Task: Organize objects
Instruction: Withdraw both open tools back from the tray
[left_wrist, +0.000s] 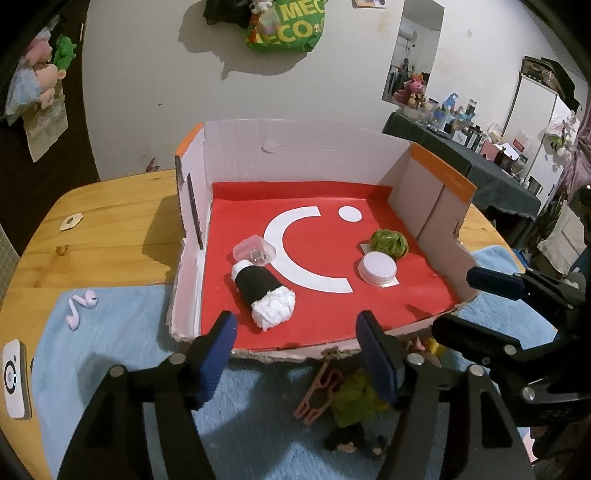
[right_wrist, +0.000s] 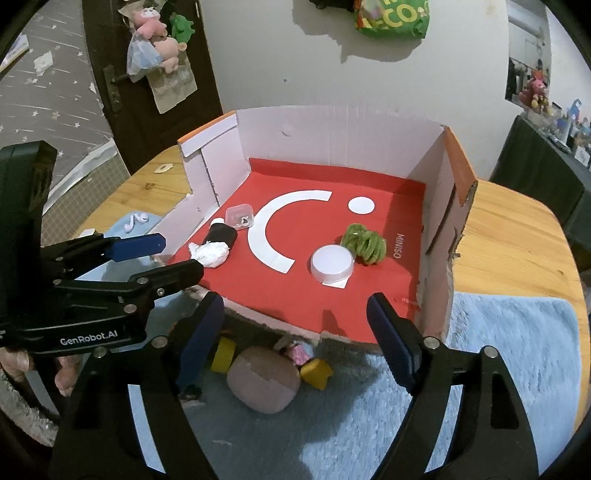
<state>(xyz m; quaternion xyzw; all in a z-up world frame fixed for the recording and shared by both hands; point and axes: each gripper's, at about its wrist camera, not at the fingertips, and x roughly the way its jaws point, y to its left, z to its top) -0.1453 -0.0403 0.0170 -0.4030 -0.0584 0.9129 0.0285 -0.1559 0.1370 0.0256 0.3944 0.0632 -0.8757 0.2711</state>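
Tools both agape, nothing between the blue pads. Left tool (left_wrist: 295, 354) over the box's near edge; right tool (right_wrist: 295, 336) just beside it, above a plush (right_wrist: 264, 384) lying on the blue mat (right_wrist: 498, 354).

Box (left_wrist: 295, 147), open-fronted with a red floor, at 12 o'clock from both tools, on the desk (left_wrist: 110, 221). Inside:
- roll (left_wrist: 264, 295), black with white ends, at 11 o'clock from the left tool
- clear case (left_wrist: 255, 251) touching the roll's far end
- white lid (left_wrist: 377, 268) at 1 o'clock
- green tangle (left_wrist: 388, 242) just behind the lid, touching it

Earbuds (left_wrist: 79, 306) at 9 o'clock on the mat, outside the box.
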